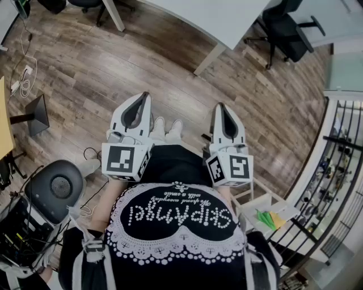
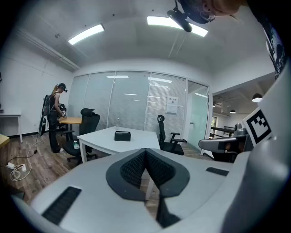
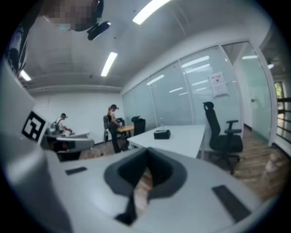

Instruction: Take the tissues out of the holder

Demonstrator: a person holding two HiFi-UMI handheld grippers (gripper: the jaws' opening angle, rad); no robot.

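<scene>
Black box (image 2: 122, 135) on the table (image 2: 103, 139) — too small to tell contents

Open wood floor (image 1: 85, 68) lies from ten to twelve o'clock; a white table (image 1: 227, 17) and black chair (image 1: 286, 31) block one o'clock, a railing (image 1: 342, 141) three.

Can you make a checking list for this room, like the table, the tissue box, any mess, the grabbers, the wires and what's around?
Surface: white table, bare apart from the holder.
Job's things: black tissue holder stands on the table, far from both grippers; tissues too small to see.
Clutter: green and yellow things on a low white stand.
Grippers: left gripper shut, empty; right gripper shut, empty; both held in the air.
Cables: white cable lies on the wood floor.
Surroundings: black office chair, glass wall, another person at a desk.
</scene>
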